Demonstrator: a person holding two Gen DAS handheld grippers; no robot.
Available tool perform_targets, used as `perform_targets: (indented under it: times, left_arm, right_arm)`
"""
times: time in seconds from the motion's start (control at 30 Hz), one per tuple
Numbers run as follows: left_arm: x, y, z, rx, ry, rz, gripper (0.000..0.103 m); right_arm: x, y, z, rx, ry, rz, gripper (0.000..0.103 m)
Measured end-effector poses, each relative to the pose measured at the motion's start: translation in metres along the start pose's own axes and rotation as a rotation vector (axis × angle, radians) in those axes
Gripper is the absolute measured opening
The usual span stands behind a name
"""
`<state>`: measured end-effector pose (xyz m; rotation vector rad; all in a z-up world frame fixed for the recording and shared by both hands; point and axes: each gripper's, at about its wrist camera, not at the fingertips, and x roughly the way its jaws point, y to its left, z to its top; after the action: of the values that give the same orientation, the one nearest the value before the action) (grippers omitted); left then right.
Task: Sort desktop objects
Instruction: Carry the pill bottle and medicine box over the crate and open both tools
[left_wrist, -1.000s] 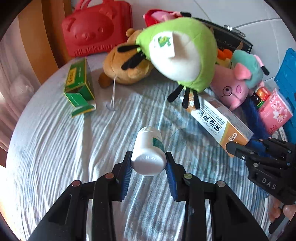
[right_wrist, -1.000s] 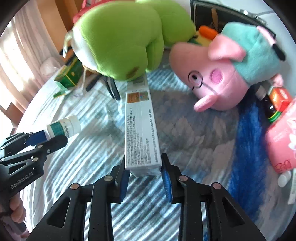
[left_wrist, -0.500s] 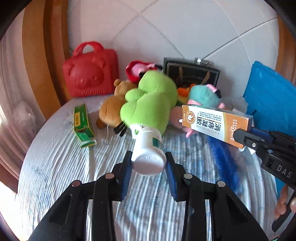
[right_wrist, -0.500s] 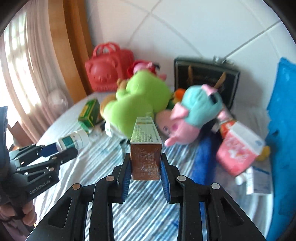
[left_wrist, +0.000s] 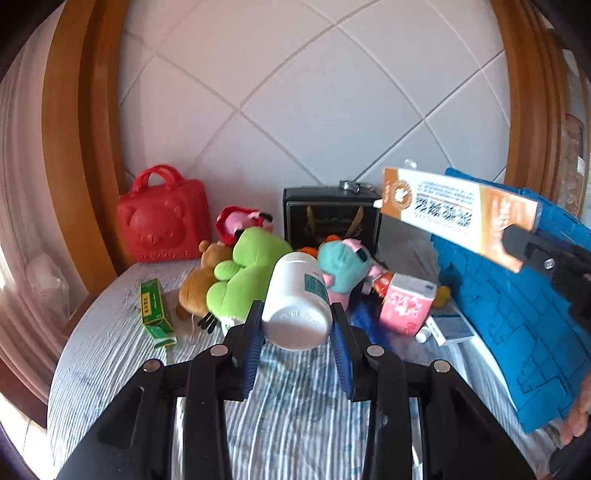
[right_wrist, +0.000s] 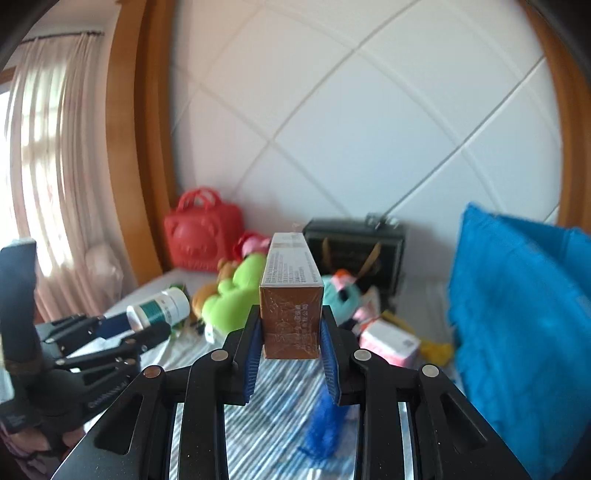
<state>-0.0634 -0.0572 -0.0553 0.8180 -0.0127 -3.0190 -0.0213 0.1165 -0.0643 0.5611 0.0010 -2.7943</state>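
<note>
We hold two grippers, each clamped on one thing. The left gripper (left_wrist: 297, 328) presses its blue ribbed pads on a white plastic bottle (left_wrist: 297, 302), a round cylinder with a teal label; raised letters on its flat bottom are too small to read. The bottle is in the air above the striped cloth (left_wrist: 110, 354), at 12 o'clock from the jaws.

The right gripper (right_wrist: 290, 332) is closed on a long cardboard box (right_wrist: 290, 295), white and orange-brown, with Chinese print that we cannot read clearly. It is also lifted over the cloth, and from the left camera it shows at 2 o'clock (left_wrist: 458, 218).

On the cloth we count one red bag (left_wrist: 164, 218), moulded hard with a bear face and embossed letters too blurred to read, at 10 o'clock. There is one green carton (left_wrist: 153, 310) with an open flap, near the bag. We count three soft plush toys clearly: one brown (left_wrist: 197, 288), one green (left_wrist: 247, 273), one teal with pink (left_wrist: 345, 262), all touching each other. Behind them stands one black box (left_wrist: 330, 218). One pink tissue pack (left_wrist: 406, 306) with a flower print lies at 3 o'clock of the toys, beside a blue panel (left_wrist: 517, 314) with a stepped surface.
</note>
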Motion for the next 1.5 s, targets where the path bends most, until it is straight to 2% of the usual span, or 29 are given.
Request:
perform_targets:
  times: [0.17, 0.33, 0.63, 0.77, 0.87, 1.1, 1.27, 1.5]
  left_arm:
    - [-0.017, -0.044, 0.016, 0.035, -0.046, -0.052, 0.034]
    - [-0.031, -0.105, 0.033, 0.071, -0.091, -0.135, 0.034]
    - [-0.055, -0.233, 0.062, 0.138, -0.130, -0.279, 0.034]
    - [-0.070, -0.287, 0.071, 0.162, -0.139, -0.310, 0.034]
    - [-0.080, -0.325, 0.080, 0.162, -0.113, -0.342, 0.034]
    - [-0.082, -0.402, 0.082, 0.155, 0.034, -0.387, 0.034]
    - [-0.077, -0.429, 0.067, 0.177, 0.092, -0.390, 0.034]
    - [-0.072, -0.450, 0.058, 0.197, 0.130, -0.375, 0.034]
  right_arm:
    - [-0.060, -0.025, 0.010, 0.022, -0.099, -0.081, 0.029]
    - [-0.110, -0.059, 0.015, 0.044, -0.166, -0.186, 0.029]
    - [-0.178, -0.141, 0.015, 0.083, -0.227, -0.367, 0.029]
    - [-0.200, -0.185, 0.012, 0.106, -0.237, -0.421, 0.029]
    - [-0.210, -0.221, 0.005, 0.133, -0.230, -0.451, 0.029]
    - [-0.232, -0.290, -0.018, 0.169, -0.186, -0.494, 0.029]
    - [-0.234, -0.325, -0.031, 0.186, -0.137, -0.498, 0.029]
    - [-0.229, -0.343, -0.042, 0.176, -0.081, -0.486, 0.029]
